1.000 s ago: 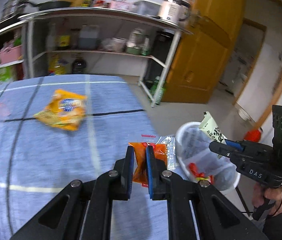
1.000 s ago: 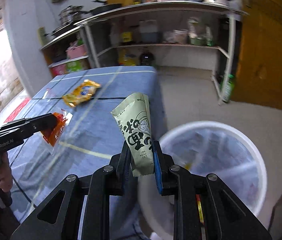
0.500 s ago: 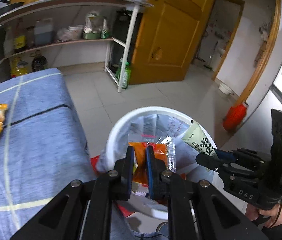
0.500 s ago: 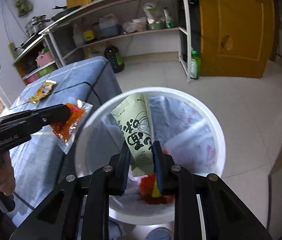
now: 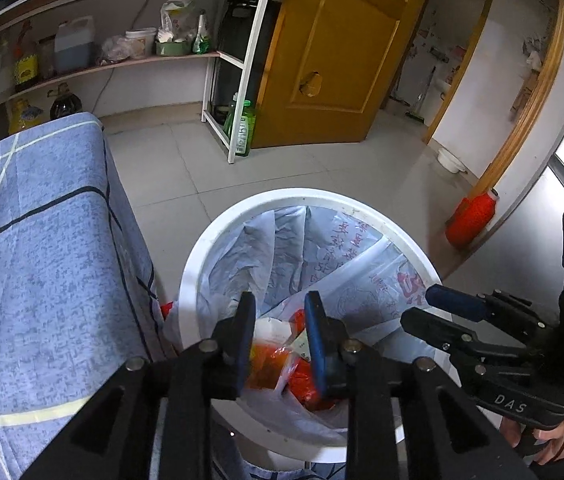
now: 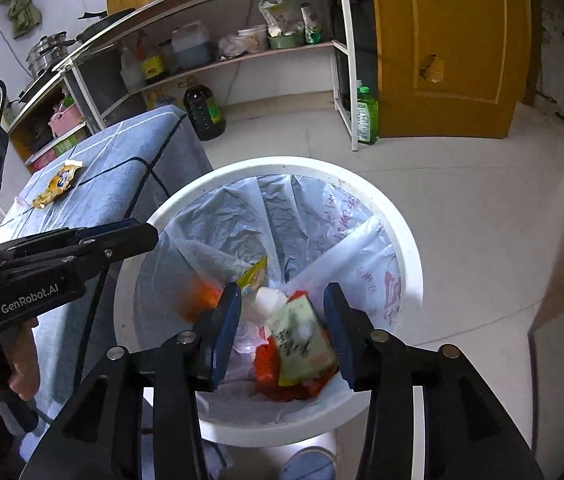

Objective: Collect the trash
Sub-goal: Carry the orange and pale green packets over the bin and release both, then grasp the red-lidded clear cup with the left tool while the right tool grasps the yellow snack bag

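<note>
A white bin (image 5: 202, 248) lined with a plastic bag stands beside the blue-clothed table (image 5: 42, 264); it also shows in the right wrist view (image 6: 410, 240). My left gripper (image 5: 280, 316) is open above the bin, and the orange packet (image 5: 270, 364) lies below it among the trash. My right gripper (image 6: 282, 308) is open over the bin, and the green packet (image 6: 300, 340) lies in the bin on red wrappers. A yellow snack packet (image 6: 58, 182) lies on the table, apart from both grippers.
A shelf rack (image 6: 242, 56) with bottles and jars stands behind the table. A green bottle (image 5: 242, 128) and a dark oil jug (image 6: 202, 112) stand on the floor by the rack. A wooden door (image 5: 334, 60) and a red object (image 5: 470, 216) are beyond.
Both grippers opened over the bin. The orange packet left my left gripper and the green packet left my right gripper; both now lie in the bin.
</note>
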Motion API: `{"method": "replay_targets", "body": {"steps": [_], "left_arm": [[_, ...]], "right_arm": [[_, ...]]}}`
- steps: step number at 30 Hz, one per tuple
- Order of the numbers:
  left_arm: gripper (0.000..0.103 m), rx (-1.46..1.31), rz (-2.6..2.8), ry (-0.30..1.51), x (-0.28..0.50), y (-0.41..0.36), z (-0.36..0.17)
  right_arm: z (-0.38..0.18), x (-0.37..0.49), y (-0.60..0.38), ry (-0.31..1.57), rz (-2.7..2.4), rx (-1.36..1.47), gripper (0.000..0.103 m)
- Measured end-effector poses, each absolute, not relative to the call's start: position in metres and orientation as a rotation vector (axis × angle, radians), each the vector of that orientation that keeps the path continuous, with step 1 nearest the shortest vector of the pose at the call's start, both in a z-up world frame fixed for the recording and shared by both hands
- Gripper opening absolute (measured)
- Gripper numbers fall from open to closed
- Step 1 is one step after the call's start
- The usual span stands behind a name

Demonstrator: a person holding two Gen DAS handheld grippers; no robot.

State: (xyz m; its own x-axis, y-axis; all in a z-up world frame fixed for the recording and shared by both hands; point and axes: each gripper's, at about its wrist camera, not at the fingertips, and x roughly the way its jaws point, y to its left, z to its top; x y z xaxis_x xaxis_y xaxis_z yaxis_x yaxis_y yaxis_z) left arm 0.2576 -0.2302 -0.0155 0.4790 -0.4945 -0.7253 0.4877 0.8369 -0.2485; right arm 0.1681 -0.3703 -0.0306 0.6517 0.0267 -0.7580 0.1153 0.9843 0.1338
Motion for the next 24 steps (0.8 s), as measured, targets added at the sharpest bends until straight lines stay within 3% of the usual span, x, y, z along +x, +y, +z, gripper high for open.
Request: {"method": "replay_targets", "body": {"steps": [24], "left_arm": [[0.026, -0.078, -0.462, 0.756, 0.228, -0.120, 0.029]], "right_arm": [[0.020, 0.178, -0.290, 0.736, 0.149, 0.161, 0.044]]}}
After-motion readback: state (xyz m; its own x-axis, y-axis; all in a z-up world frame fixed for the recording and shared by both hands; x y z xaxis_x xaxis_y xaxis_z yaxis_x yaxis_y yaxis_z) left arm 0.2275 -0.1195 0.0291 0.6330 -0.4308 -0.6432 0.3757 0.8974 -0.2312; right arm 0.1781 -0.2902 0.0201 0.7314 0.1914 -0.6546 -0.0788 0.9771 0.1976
